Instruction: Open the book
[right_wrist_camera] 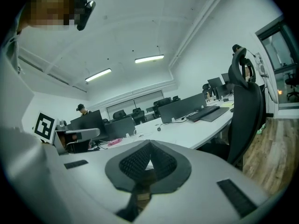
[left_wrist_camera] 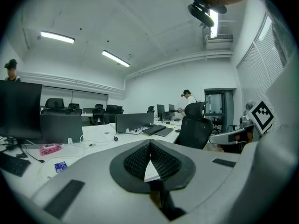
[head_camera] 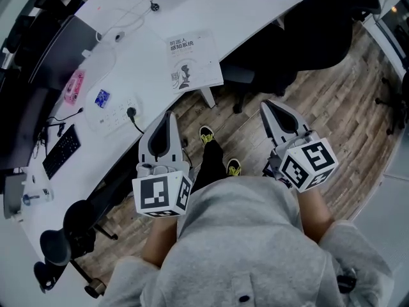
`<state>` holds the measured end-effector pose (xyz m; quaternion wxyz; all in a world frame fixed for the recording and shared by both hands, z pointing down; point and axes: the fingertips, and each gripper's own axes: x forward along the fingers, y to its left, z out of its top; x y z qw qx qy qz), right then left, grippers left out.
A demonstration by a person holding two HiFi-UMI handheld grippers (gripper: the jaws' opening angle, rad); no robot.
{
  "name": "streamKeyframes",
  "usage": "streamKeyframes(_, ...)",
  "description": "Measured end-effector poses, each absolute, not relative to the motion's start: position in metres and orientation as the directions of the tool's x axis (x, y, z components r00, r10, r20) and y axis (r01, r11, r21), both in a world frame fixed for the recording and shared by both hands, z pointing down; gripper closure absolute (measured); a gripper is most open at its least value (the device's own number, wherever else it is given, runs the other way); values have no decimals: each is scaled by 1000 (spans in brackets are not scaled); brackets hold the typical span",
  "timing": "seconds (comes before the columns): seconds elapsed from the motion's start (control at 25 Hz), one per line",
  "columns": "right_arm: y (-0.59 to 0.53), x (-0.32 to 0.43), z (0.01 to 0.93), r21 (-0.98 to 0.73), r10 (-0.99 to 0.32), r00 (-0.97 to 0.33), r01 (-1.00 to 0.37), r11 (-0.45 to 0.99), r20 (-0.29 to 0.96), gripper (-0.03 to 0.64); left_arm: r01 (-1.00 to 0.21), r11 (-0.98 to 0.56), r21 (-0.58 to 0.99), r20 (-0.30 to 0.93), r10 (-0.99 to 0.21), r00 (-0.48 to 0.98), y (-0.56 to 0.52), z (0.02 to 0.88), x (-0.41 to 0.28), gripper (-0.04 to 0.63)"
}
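Closed and flat, cover up, on the desk (head_camera: 249, 11) close to its near edge: the book (head_camera: 195, 59) — untouched, so opening not yet begun by the look of it. Spine side not to be told from here. Nearer, held low and side by side over the floor (head_camera: 345, 101): left gripper (head_camera: 170, 115) and right gripper (head_camera: 270, 105), both pointing toward the desk and well short of the book, the left one closer to it. Probably carried that way for an approach with both at once. Jaws of each pressed together, nothing between the pads — handy for slipping a thin tip under a cover, useless for pinching until parted. Left of the book, on the same desk: a power strip (head_camera: 115, 115) with a cable (head_camera: 136, 124) plugged in, a blue packet (head_camera: 102, 98), a pink pack (head_camera: 75, 85), and nearer on the left a keyboard (head_camera: 62, 150). All well apart from the book, leaving room for a cover to swing. Right of the book, past the desk's curve: a black chair (head_camera: 326, 18). No tray, box or bin to be made out, so nothing holding anything.
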<state>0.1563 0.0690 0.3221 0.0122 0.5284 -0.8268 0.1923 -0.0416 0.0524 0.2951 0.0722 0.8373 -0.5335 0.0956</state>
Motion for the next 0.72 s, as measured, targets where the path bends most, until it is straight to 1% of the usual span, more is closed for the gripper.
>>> streamKeyframes(0.36,23,148,339,-345,-858,-439,-875,340,265,591,-902,-429,35,280,-863,421,1,311,-48,586)
streamKeyframes(0.72,-24,146,346,-345,-855,-419,-886,311,305,591,-893,-447,58,300,-845,442,-55,321,-51,586)
